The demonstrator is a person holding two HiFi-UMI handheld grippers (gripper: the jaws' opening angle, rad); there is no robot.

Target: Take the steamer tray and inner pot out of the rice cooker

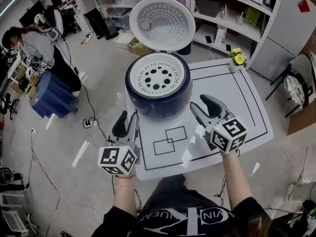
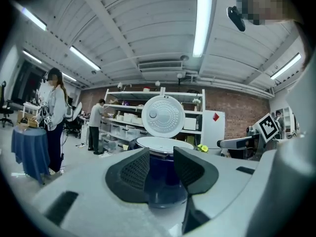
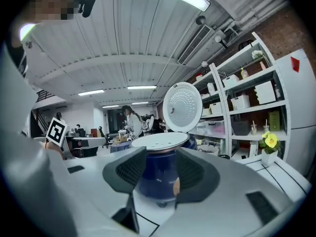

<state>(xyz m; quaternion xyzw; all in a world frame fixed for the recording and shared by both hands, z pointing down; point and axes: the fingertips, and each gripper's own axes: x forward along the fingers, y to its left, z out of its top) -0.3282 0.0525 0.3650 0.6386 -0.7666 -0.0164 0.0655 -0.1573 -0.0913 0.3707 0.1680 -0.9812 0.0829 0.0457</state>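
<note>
Now my left gripper (image 1: 126, 116) and right gripper (image 1: 201, 105) flank the rice cooker (image 1: 159, 101), jaws spread and empty, ready to lift its steamer tray (image 1: 157, 76).

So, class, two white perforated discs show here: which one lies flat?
The steamer tray, with larger holes, lies flat in the rice cooker; the finely dotted one is the lid, standing open behind.

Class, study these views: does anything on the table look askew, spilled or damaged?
Nothing stands out. The rice cooker stands upright with its lid open, the steamer tray sits level inside, and the potted flowers are upright.
</note>
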